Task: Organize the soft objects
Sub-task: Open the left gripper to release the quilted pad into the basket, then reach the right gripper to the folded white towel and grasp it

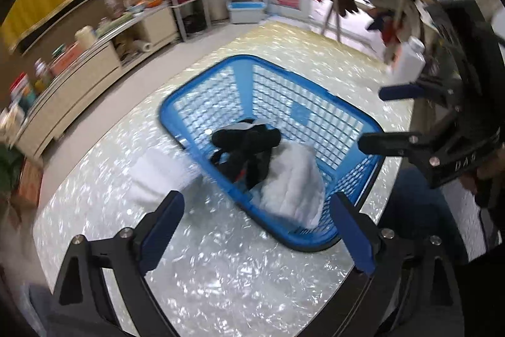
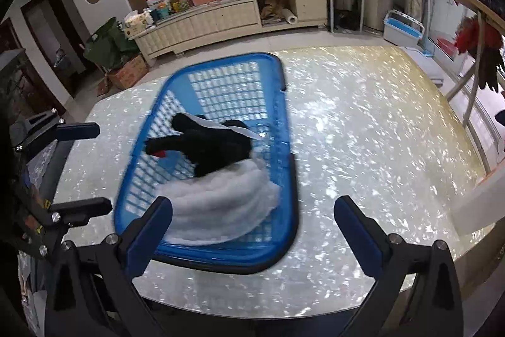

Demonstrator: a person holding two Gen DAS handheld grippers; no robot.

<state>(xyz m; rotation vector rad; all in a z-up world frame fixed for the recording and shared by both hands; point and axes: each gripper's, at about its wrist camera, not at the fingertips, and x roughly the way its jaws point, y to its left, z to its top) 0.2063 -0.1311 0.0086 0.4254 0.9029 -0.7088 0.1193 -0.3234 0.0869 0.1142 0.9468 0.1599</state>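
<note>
Soft items lying in blue basket [image 2: 285,147] on tabletop [image 2: 363,131].
Black plush toy [image 2: 205,144] and white fleece [image 2: 227,198] are resting inside; left tongs [image 1: 257,229] and right tongs [image 2: 252,229] are hovering wide apart, gripping nothing; sorting looks nearly finished.

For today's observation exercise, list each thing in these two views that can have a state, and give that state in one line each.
Basket: upright on the table, holding two soft items.
White towel: folded, lying in the basket.
Black toy: lying in the basket, partly on the towel.
Left gripper: open, empty, above the basket.
Right gripper: open, empty, above the basket.
White cloth: on the table beside the basket; blurred.
</note>
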